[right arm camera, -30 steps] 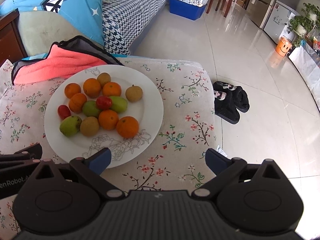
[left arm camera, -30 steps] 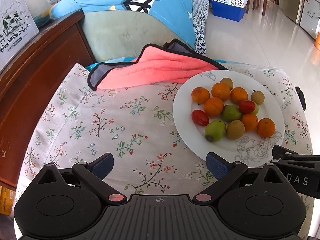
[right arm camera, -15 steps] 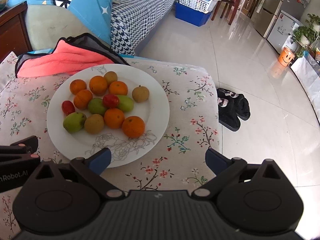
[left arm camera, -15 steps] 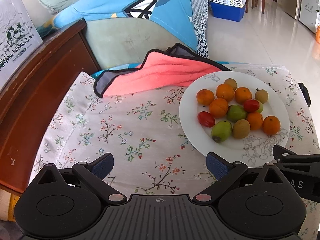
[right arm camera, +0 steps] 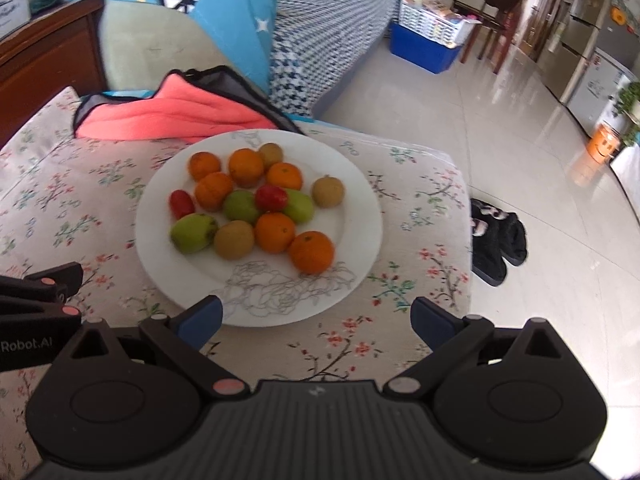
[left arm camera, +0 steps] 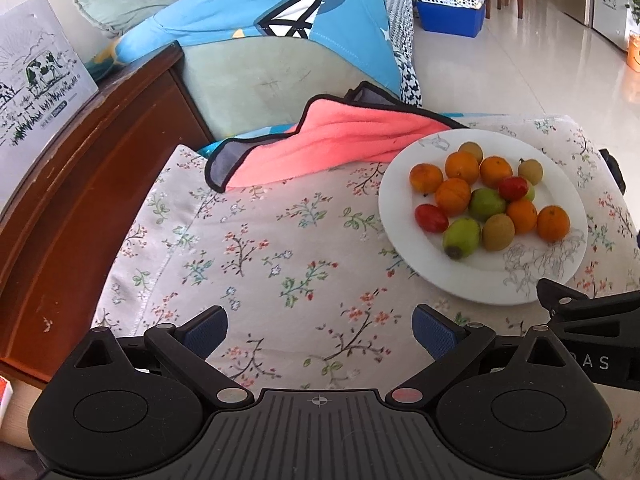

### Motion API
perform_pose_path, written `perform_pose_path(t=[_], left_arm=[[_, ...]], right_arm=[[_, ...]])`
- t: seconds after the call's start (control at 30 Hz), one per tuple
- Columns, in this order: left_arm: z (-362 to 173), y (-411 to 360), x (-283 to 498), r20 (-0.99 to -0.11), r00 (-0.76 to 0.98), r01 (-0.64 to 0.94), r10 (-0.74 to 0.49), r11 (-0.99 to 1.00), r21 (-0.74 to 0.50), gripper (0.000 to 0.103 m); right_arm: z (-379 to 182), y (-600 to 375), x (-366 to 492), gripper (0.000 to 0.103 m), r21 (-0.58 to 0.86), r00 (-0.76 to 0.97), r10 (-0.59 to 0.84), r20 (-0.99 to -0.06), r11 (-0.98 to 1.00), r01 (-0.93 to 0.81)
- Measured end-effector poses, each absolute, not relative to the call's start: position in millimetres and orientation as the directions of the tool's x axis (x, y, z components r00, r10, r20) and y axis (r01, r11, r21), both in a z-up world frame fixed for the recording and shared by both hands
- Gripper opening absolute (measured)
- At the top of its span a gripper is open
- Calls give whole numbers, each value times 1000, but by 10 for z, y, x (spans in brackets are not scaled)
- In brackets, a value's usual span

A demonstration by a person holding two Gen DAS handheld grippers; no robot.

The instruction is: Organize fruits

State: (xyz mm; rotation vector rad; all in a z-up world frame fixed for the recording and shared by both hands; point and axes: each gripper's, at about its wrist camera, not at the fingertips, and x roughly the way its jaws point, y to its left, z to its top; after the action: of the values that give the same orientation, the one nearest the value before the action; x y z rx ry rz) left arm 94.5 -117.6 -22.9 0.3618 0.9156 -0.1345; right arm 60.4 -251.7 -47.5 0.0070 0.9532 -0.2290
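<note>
Both tools have drawn back from the plate (right arm camera: 360, 216); right tool (right arm camera: 316, 316), wide open and empty, is nearer the fruit (right arm camera: 311, 252), ahead-left.

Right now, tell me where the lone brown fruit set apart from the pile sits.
In the right wrist view, the brown fruit sits on the right side of the white plate, just right of a green fruit.

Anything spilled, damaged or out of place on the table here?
Nothing spilled or damaged. The fruits sit mixed on the white plate. The crumpled pink cloth touches the plate's far rim. Both grippers' jaws are open and empty.
</note>
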Motion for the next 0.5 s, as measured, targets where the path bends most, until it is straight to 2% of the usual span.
perform_pose_path(t=[0.5], left_arm=[[-230, -476, 863, -819, 570, 178, 68, 963, 204, 100]], right_arm=[[-565, -1980, 369, 100, 13, 619, 111, -778, 987, -160]])
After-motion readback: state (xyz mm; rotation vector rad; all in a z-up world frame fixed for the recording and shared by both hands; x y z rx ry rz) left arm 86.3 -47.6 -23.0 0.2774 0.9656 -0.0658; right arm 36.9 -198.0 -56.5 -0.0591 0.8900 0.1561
